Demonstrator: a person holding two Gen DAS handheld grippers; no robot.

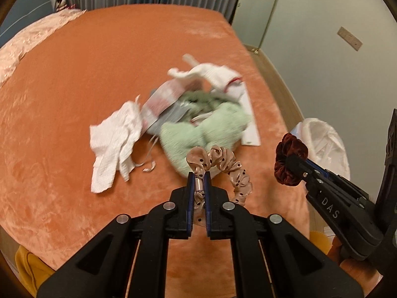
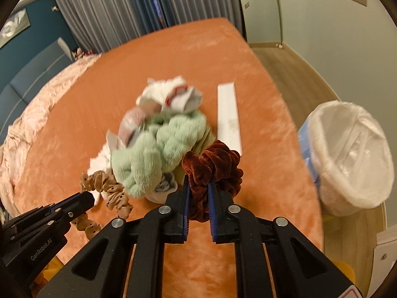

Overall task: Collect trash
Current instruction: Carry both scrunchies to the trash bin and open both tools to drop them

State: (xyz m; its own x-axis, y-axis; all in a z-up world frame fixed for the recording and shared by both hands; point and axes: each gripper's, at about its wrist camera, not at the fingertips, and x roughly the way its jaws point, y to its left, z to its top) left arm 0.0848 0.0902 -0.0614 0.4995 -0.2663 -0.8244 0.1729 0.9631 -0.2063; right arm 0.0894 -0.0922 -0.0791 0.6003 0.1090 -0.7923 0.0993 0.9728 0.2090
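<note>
Both angled downward above the bed (image 1: pixel 74 87): left hand-held gripper (image 1: pixel 199 177) pinching beige scrunchie (image 1: pixel 223 164), right hand-held gripper (image 2: pixel 199 183) pinching maroon scrunchie (image 2: pixel 215 164)

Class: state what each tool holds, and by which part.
Left tool: beige dotted scrunchie, at one end. Right tool: brown velvet scrunchie, pinched at its band.

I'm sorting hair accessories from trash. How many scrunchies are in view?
2: a beige dotted scrunchie in the left gripper, a dark red velvet scrunchie in the right gripper. The pile may hide more.
</note>
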